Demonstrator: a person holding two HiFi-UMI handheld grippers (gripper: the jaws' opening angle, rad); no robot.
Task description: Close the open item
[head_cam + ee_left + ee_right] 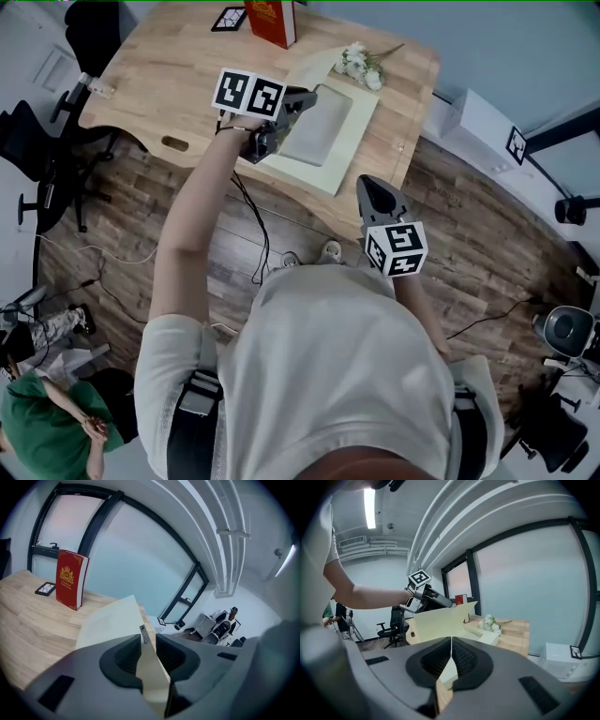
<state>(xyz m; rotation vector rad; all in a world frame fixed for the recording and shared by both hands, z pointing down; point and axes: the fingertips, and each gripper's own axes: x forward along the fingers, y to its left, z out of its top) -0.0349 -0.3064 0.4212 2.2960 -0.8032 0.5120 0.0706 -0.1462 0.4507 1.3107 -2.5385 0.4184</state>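
Note:
A flat cream box (286,173) lies on the wooden table (178,75), its lid (319,127) raised partway. My left gripper (286,112) is at the lid's free left edge. In the left gripper view the lid's edge (112,620) runs between the jaws of the left gripper (149,641), with a slit of daylight beside the right pad, so they stand open around it. The right gripper (367,187) hangs at the table's near edge, short of the box. In its own view the right gripper (451,644) is shut and empty, facing the lid (440,620) and the left gripper (433,597).
A red book (272,21) stands at the table's far edge beside a black marker card (230,17). White flowers (361,64) lie past the box. Office chairs (37,141) stand left of the table, cables cross the floor, and a person in green (37,412) sits at lower left.

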